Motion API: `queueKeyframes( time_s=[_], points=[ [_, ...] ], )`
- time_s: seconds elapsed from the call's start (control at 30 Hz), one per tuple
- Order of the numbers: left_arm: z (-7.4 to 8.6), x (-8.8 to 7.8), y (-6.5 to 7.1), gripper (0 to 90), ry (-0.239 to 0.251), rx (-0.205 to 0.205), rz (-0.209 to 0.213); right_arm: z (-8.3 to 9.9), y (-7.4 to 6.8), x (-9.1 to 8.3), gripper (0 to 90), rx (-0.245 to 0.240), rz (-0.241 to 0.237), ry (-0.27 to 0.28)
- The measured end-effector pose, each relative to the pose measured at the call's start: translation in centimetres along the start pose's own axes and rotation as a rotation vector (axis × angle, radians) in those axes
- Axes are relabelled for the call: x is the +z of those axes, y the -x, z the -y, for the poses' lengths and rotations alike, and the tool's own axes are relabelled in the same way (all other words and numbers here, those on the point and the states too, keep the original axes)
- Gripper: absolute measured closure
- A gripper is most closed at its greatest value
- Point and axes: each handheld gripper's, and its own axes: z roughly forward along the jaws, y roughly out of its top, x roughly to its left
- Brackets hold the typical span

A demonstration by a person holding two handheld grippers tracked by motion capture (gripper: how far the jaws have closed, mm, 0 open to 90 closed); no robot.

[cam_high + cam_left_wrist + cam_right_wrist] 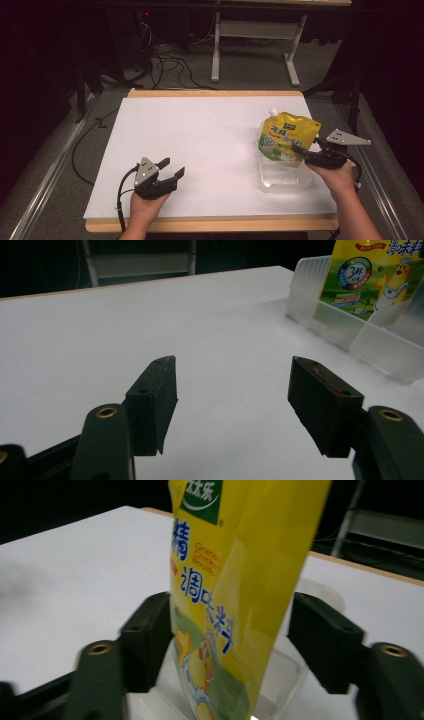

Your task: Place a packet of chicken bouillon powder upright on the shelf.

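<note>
A yellow spouted pouch (286, 136) stands upright in a clear plastic tray (285, 181) at the table's right side. My right gripper (301, 151) reaches in from the right with the pouch (235, 580) between its jaws. Its jaws stand apart: the right pad is off the pouch and the left pad lies close beside it. My left gripper (171, 168) rests near the front left of the white sheet, open with nothing between its fingers. In the left gripper view the open left gripper (232, 390) points across the bare sheet, with the tray (350, 332) and pouch (375, 275) at the far right.
A white sheet (200, 135) covers the wooden table (215, 93). Beyond the far edge are a white frame stand (252, 45) and loose cables (165, 62) on the floor. A metal rail (45, 175) runs along the left side.
</note>
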Motion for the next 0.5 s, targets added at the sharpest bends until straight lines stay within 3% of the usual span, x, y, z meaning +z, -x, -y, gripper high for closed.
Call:
queueKeyframes(
  time_s=[0.17, 0.4, 0.5],
  points=[
    [0.0, 0.1, 0.3, 36.7, -0.009, 0.012, 0.012, -0.1, -0.8, -1.2, 16.7, 0.04, 0.04, 0.003],
    [-0.1, 0.2, 0.7, 36.0, -0.02, 0.024, 0.031, -0.1, -3.3, -3.6, 14.8, 0.036, 0.1, 0.02],
    [-0.1, 0.3, 0.9, 35.8, -0.029, 0.027, 0.043, -0.4, -4.8, -4.5, 14.8, 0.012, 0.114, 0.029]
  ],
)
